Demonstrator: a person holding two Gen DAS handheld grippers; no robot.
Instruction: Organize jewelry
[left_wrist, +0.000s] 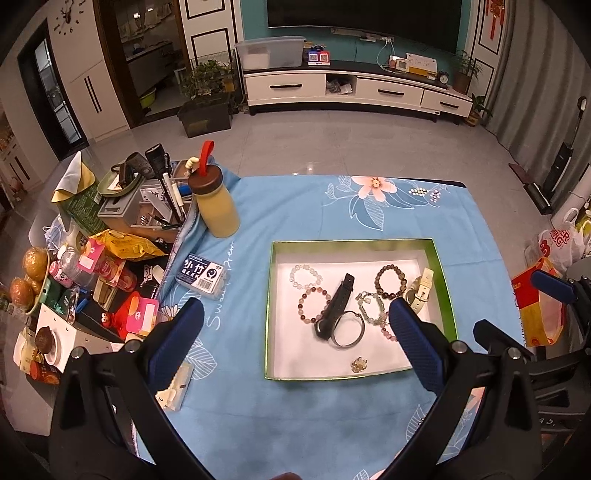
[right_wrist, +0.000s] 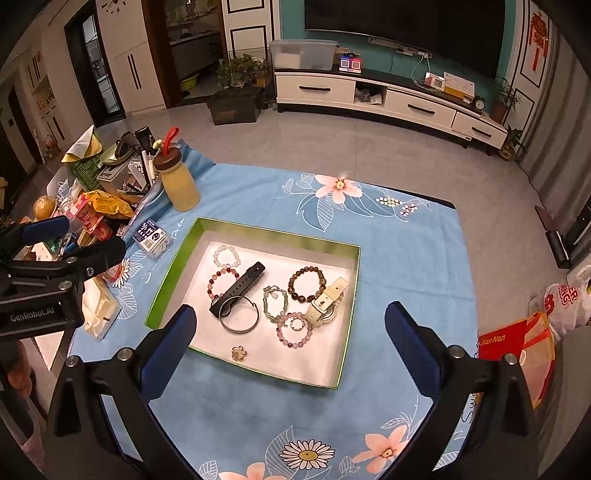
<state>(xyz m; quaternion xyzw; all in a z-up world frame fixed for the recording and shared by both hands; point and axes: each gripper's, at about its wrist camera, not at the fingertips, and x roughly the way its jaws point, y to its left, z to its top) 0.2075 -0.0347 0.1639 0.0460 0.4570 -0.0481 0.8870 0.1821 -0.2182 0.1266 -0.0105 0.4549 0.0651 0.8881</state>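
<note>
**Jewelry box all loaded up, both grippers empty above it**

Both tongs sit nearest the cameras with jaws spread wide and nothing between them. Left gripper hangs over the near edge of the green-rimmed box, its right finger covering part of the pile, and the right gripper hovers over the near side of the same box.

So the box sits on a blue floral tablecloth, and everything is lying on its white floor:
- clear bead bracelet at the far left
- red bead bracelet just nearer than that
- black watch lying diagonally in the middle, its near end overlapping a silver bangle
- green stone bracelet touching a pink bead bracelet on its near side
- dark brown bead bracelet toward the far right
- cream watch up against the right wall
- small gold piece alone near the front wall, can't tell what it is

Off to the left of the box there's a yellow bottle with a brown lid, a small blue-and-white packet, and a heap of snacks and clutter.
</note>
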